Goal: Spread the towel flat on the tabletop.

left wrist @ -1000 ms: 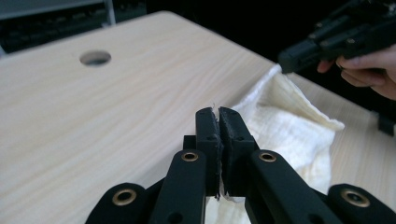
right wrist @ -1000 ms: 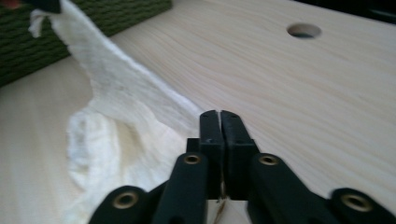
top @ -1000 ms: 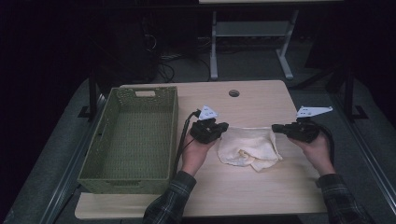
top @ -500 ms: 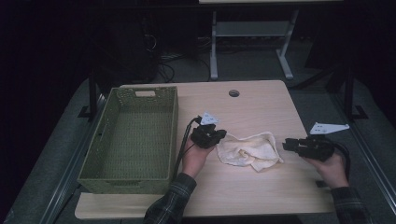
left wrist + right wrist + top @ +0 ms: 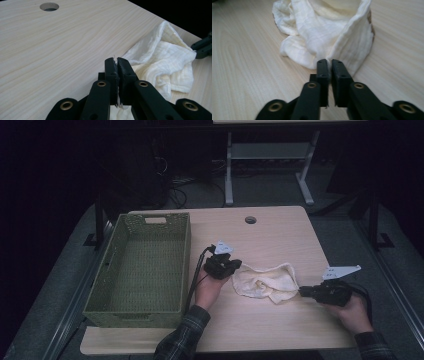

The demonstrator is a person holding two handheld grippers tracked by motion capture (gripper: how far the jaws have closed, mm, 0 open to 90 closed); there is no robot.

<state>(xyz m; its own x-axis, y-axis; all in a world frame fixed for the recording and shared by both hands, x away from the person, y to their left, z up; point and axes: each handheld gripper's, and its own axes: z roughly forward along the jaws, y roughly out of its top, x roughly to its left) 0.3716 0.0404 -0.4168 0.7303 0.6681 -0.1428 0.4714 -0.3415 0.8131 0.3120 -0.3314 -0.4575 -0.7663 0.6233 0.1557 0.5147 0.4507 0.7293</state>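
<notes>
Near the middle of the bench (image 5: 280, 240), somewhat toward its right edge, a crumpled cream cloth (image 5: 265, 281) lies bunched on the pale wood, held at both ends. On its left, the left claw (image 5: 231, 268) has its jaws pressed together on a corner of the cloth; in the left gripper view that claw (image 5: 117, 61) shows a thin strip of white fabric squeezed between the black jaws, with the rest of the cloth (image 5: 160, 62) heaped beyond and to the right of them. At the cloth's right end, close to the bench's right edge, the right claw (image 5: 301, 291) lies low over the wood; its jaws have just been closing, and in the right gripper view this claw (image 5: 329, 62) pinches a raised fold of the cloth (image 5: 322, 27), which stands up from the jaws like a tent. Each claw is held in a hand, the forearms coming in from the bench's near edge. Along the left edge of the bench stands a green woven basket (image 5: 102, 290), well apart from the cloth. A round hole (image 5: 250, 220) sits in the benchtop near the far edge.
</notes>
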